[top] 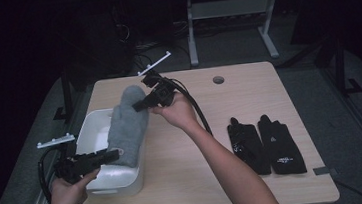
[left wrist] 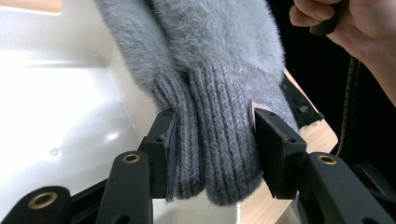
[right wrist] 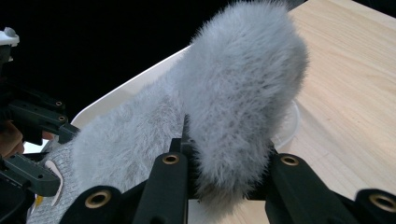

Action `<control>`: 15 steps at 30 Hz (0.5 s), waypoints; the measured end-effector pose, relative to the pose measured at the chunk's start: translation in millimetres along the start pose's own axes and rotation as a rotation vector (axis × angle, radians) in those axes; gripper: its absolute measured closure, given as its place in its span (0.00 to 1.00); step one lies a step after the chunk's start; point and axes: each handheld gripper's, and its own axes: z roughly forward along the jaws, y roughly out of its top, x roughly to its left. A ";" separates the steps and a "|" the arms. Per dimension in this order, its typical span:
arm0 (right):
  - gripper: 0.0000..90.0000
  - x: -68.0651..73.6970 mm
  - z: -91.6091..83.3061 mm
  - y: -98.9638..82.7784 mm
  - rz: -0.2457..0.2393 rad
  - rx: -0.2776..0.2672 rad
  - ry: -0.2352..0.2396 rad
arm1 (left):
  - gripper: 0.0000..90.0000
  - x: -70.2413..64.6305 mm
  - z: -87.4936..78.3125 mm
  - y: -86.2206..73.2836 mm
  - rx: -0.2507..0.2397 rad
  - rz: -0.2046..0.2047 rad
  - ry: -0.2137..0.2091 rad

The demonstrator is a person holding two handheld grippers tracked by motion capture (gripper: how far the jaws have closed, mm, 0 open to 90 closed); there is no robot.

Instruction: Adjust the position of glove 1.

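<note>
Grey mitten (top: 128, 124) hangs stretched over the white bin (top: 107, 182) at the desk's (top: 248, 90) left. Left gripper (left wrist: 212, 140) pinches the ribbed cuff; right gripper (right wrist: 224, 172) clamps the fluffy tip. Lower both ends evenly, keeping both grips firm until fabric rests inside.

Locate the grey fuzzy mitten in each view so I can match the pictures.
High view: grey mitten left of centre, stretched over the white bin's right edge.
Left gripper view: its ribbed cuff at centre, clamped between the jaws.
Right gripper view: its fluffy tip at centre, pinched between the jaws.
Shared landmark: the white bin beneath it.
</note>
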 end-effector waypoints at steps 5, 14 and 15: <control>0.83 -0.7 8.9 0.7 0.004 0.004 0.014 | 0.59 5.8 -1.9 -3.0 0.000 -0.010 0.009; 0.83 -2.7 31.3 -0.6 0.018 0.036 0.023 | 0.58 19.3 -2.1 -13.2 0.010 -0.046 0.030; 0.83 -3.2 34.2 -0.9 0.015 0.039 0.026 | 0.58 20.6 -1.8 -14.3 0.011 -0.047 0.031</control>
